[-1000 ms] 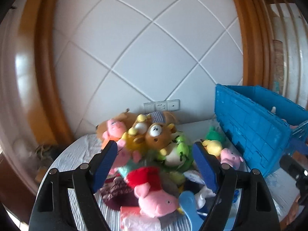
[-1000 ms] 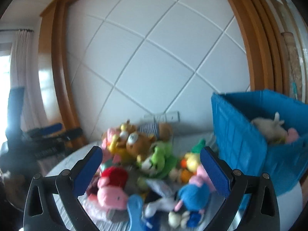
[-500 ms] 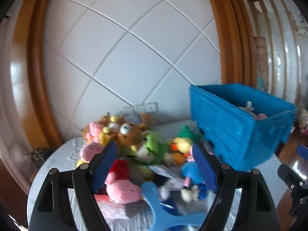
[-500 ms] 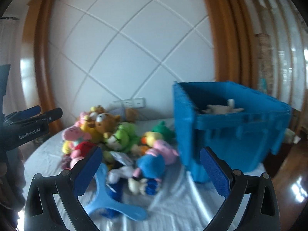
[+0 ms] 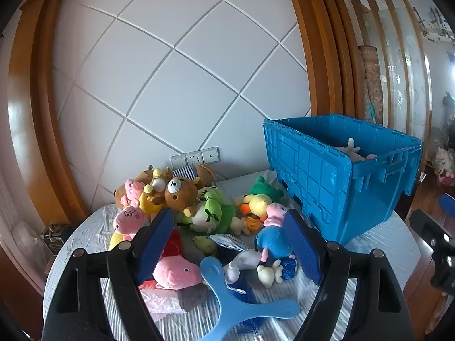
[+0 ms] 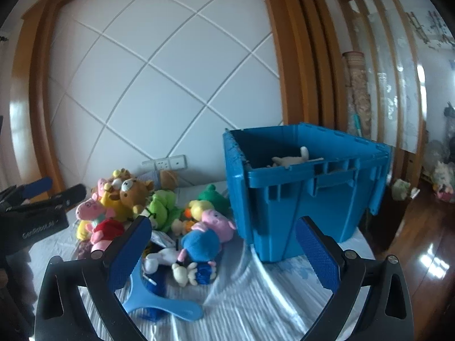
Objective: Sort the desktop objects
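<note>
A white wall with diagonal seams and a curved wooden frame backs a round worktop (image 5: 85, 227) under a pale, wrinkled cover, with a socket strip (image 5: 195, 155) low on the wall. The task's things, a heap of plush toys (image 5: 199, 210), lie on the left and middle of the worktop, and the blue crate (image 5: 321, 182) stands at the right, touching or just beside the nearest toys, with at least one pale toy (image 6: 293, 159) already inside (so the sorting seems under way but far from done). The left tongs (image 5: 227, 244) hang wide open above the near side of the heap, holding nothing; the right tongs (image 6: 224, 251) are likewise spread wide and empty, hovering between heap and crate. The step in hand looks like choosing the next toy. The blue-bodied pig (image 6: 204, 238) lies nearest the crate and looks an easy pick: the tongs would need to come down over its soft body and close firmly, since plush squashes and can slip. A flat blue three-armed toy (image 5: 239, 301) lies across the near edge and partly over other things, and may snag. The brown bear (image 5: 180, 191) and green frog (image 5: 212, 210) are tangled together farther back.
</note>
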`<move>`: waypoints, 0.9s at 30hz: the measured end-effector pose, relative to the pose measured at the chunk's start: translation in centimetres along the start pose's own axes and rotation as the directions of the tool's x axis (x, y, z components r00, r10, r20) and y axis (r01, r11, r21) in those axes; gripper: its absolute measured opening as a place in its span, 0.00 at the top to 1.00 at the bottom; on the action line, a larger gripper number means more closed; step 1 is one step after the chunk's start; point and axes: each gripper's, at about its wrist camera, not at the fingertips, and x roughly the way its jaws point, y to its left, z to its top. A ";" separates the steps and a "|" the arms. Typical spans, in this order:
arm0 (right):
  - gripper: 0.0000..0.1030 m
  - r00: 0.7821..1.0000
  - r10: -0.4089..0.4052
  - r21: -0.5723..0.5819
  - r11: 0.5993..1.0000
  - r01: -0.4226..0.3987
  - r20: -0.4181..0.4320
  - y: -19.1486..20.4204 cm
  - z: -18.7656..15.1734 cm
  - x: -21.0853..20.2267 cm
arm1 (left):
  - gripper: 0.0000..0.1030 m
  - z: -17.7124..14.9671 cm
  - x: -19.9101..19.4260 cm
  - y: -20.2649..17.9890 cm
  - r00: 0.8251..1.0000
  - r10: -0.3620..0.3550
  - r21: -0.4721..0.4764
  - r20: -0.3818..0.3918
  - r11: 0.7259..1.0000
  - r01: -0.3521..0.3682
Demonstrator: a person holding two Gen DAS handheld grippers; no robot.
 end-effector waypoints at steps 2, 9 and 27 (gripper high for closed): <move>0.00 1.000 -0.014 0.018 1.000 0.014 0.008 -0.1 -0.1 -0.1 | 0.22 -0.1 -0.1 0.2 1.000 0.002 -0.002 -0.001 1.000 -0.002; 0.00 1.000 0.003 0.003 1.000 -0.003 0.017 1.7 -0.4 0.2 | 0.22 -0.5 0.0 2.2 0.999 0.038 -0.020 -0.011 0.999 -0.038; 0.00 0.999 0.041 -0.049 0.998 -0.041 -0.010 4.7 -1.4 0.5 | 0.22 -1.0 -0.6 5.2 0.996 0.084 -0.046 -0.016 0.995 -0.085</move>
